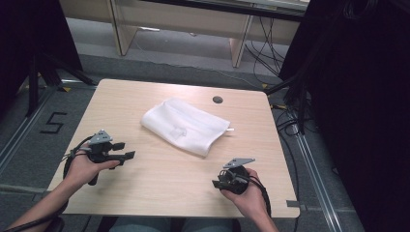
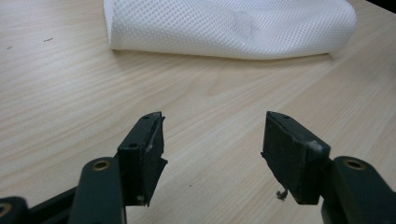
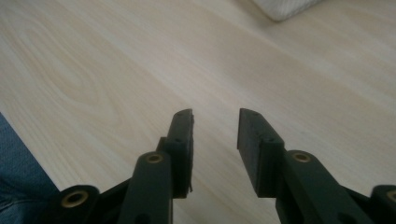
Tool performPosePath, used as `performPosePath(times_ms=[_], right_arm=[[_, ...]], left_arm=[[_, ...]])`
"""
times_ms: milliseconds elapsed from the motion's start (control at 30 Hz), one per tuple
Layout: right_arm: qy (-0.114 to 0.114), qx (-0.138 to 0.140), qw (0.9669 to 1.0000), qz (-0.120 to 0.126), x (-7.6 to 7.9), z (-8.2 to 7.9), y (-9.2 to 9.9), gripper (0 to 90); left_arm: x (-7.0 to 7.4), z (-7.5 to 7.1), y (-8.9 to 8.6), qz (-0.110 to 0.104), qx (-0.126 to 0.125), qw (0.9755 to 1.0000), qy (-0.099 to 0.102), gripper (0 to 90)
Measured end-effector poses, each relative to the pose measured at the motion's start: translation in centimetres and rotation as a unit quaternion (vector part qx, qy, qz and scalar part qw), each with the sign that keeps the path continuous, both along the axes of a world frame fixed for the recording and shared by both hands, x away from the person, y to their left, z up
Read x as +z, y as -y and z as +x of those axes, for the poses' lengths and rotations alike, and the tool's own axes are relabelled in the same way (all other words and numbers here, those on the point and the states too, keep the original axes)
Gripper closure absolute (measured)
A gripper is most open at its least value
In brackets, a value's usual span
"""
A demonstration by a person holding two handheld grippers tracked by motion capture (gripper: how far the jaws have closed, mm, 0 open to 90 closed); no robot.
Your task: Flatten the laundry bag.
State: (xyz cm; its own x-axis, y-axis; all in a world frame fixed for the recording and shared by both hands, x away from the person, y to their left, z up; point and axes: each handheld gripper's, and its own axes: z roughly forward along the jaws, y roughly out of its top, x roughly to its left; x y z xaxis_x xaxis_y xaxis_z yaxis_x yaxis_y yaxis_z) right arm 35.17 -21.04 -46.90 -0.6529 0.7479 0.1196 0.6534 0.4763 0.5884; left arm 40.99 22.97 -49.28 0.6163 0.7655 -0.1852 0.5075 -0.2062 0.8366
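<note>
A folded white mesh cloth (image 1: 183,126) lies in the middle of the light wooden table (image 1: 159,181). My left gripper (image 1: 127,150) is held low at the table's left side, pointing right toward the cloth, apart from it. In the left gripper view its jaws stand wide open (image 2: 215,122) with nothing between them, and the cloth (image 2: 229,28) lies ahead. My right gripper (image 1: 215,183) is near the front right of the table, pointing left. In the right gripper view it (image 3: 215,114) is open with a narrower gap and holds nothing; a corner of the cloth (image 3: 285,7) shows at the top.
A dark round cable hole (image 1: 217,99) sits near the table's far edge. Bare wood surrounds the cloth. The table's front edge and a blue trouser leg (image 3: 14,186) lie close to the right gripper. Dark curtains and cables (image 1: 290,121) stand off the table's right.
</note>
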Motion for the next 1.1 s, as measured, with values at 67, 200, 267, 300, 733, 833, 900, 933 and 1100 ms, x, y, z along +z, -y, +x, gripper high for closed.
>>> performPosePath(times_ms=[67, 200, 267, 300, 733, 833, 900, 933, 1100], right_arm=[[-0.002, -0.004, 0.9999, 0.011, -0.3, 0.1, -0.2, 69.4], [-0.003, -0.006, 0.9999, -0.008, 0.2, 0.6, -0.2, 74.4], [0.001, -0.019, 0.9998, -0.005, 0.2, 1.0, -0.1, 75.0], [0.001, -0.023, 0.9997, -0.005, 0.3, 1.3, 0.1, 74.5], [0.015, -0.092, 0.9956, 0.016, 1.1, 3.2, 0.1, 65.9], [0.019, -0.100, 0.9947, 0.010, 1.5, 3.6, 0.1, 63.5], [0.024, -0.105, 0.9942, 0.010, 1.5, 3.8, 0.0, 63.1], [0.016, -0.098, 0.9950, 0.016, 1.8, 4.1, -0.2, 61.5], [0.021, -0.105, 0.9938, 0.027, 2.2, 5.2, -0.9, 57.5]], left_arm=[[-0.1, 0.0, 0.0, 0.001, -0.001, 1.0000, 0.001, 38.6], [-0.4, -0.4, -0.2, 0.008, -0.007, 0.9999, -0.003, 39.0], [-0.1, -0.5, -0.3, 0.008, -0.008, 0.9999, 0.002, 39.1], [0.0, -0.6, -0.3, 0.010, -0.008, 0.9999, 0.002, 39.1], [0.0, -0.7, -0.4, 0.016, -0.025, 0.9995, 0.008, 39.1], [0.0, -0.7, -0.1, 0.015, -0.026, 0.9995, 0.006, 39.1], [0.0, -0.7, -0.1, 0.018, -0.028, 0.9994, 0.010, 39.1], [0.1, -0.7, 0.1, 0.018, -0.030, 0.9993, 0.012, 39.1], [0.0, -0.8, 0.3, 0.021, -0.036, 0.9991, 0.009, 39.1]])
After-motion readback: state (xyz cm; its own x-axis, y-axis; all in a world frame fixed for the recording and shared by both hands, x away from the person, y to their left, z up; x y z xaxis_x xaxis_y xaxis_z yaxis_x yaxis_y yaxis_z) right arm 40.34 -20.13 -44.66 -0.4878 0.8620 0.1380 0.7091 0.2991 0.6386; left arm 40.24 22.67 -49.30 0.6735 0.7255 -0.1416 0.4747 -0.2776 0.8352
